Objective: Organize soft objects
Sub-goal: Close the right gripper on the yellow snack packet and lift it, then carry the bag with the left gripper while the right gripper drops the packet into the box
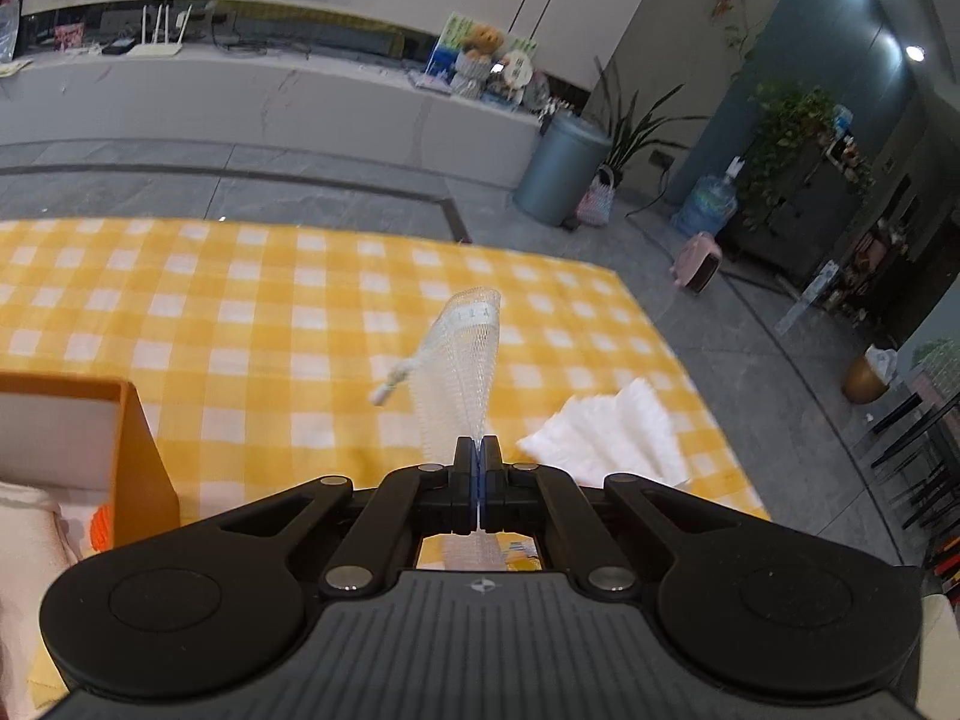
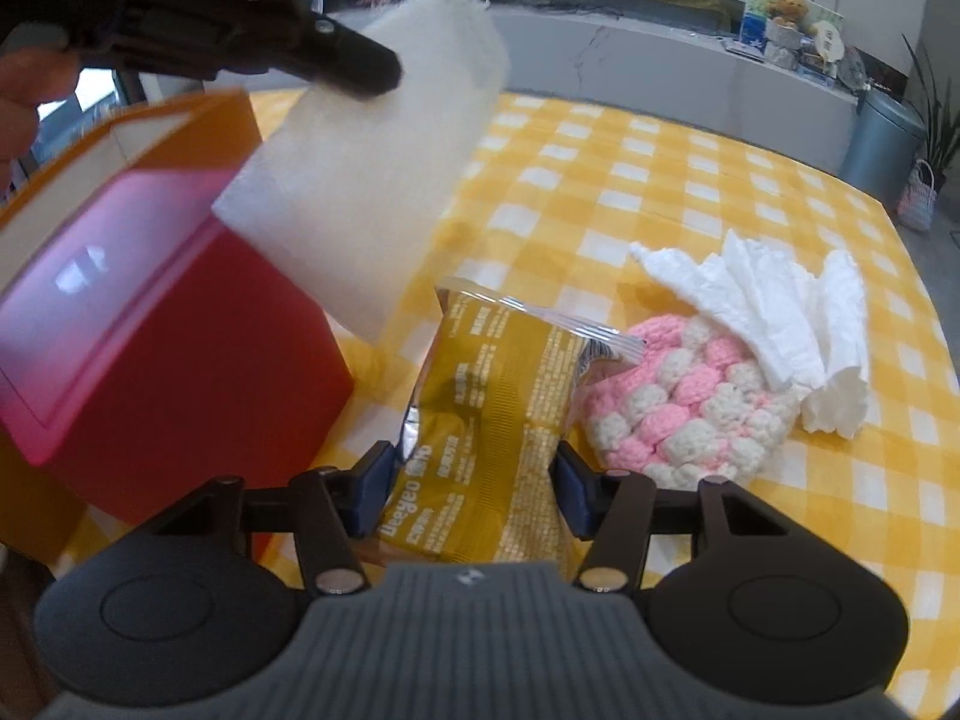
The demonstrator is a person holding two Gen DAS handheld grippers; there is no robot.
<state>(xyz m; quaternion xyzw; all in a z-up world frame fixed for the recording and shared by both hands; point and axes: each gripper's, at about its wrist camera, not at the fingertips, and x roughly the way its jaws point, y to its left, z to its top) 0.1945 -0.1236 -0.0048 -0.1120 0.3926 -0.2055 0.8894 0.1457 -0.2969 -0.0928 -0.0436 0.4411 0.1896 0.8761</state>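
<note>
A: White mesh is seen clamped in the left gripper [image 1: 478, 450]. The jaws are closed fully on one end of the mesh pouch [image 1: 459, 372], and the rest of the pouch is held up clear of the yellow checked tablecloth [image 1: 240, 300]. A short white cord tab is seen hanging from the pouch's left side.

B: Confirmed from the right wrist view. The pouch [image 2: 372, 180] is shown suspended from the left gripper [image 2: 360, 69] above the orange box [image 2: 108, 138], partly over the box's right edge. Blur is noted on the pouch and the box.

A: How is the right gripper [image 2: 474, 489] set?

B: It is set half wide around a gold snack packet [image 2: 486, 420]. The packet lies on the tablecloth [image 2: 690, 180] between the blue pads [image 2: 375, 492], and both pads are seen at its edges. Whether firm pressure is applied cannot be told with certainty, but contact is shown on both sides.

A: What else is located near it?

B: A pink and white knitted piece [image 2: 684, 408] is placed just right of the packet, touching it. Crumpled white tissue [image 2: 780, 312] is laid over its far edge. In the left wrist view the tissue [image 1: 606, 432] is seen to the right of the gripper tips, and the box [image 1: 129, 450] at lower left, with pale cloth inside.
</note>
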